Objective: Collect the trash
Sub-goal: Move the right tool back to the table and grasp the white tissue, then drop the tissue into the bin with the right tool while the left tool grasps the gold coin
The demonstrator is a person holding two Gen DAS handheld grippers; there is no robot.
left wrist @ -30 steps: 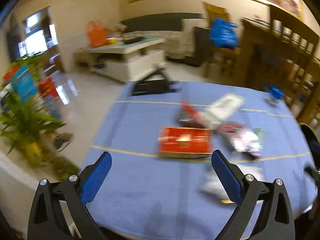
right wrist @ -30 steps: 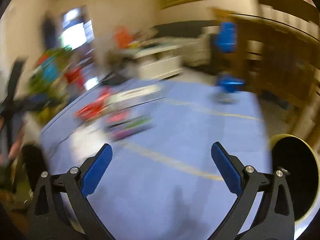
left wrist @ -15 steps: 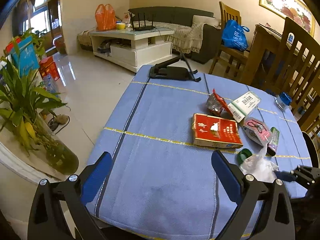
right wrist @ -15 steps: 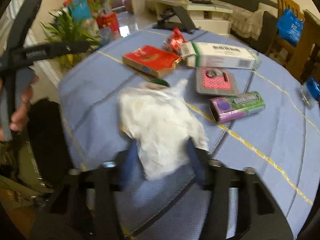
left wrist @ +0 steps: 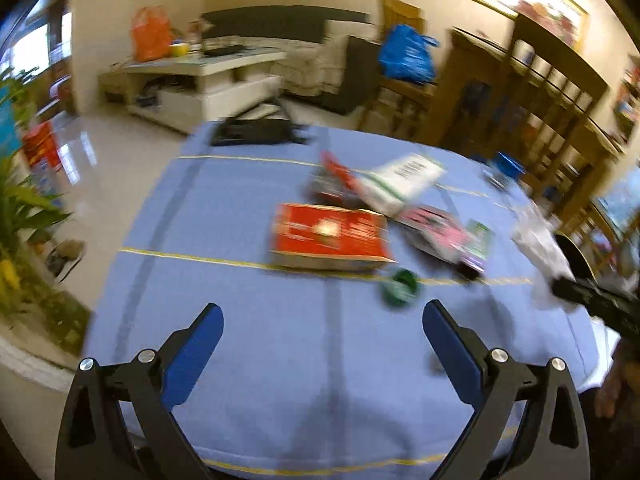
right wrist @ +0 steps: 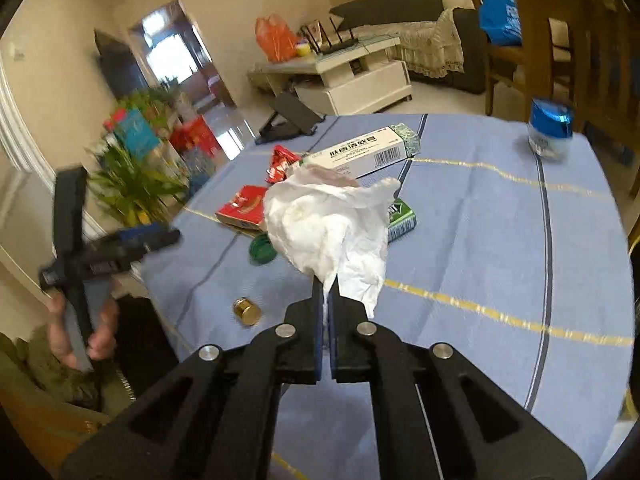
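Your right gripper is clamped tight on the crumpled white tissue, holding it up off the blue tablecloth. Your left gripper is wide open, empty, above the cloth near the red box.

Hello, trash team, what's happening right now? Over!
Right gripper shut on the crumpled tissue, lifted off the table. Left gripper open, empty. Red box, green cap still on table. Nothing blocking.
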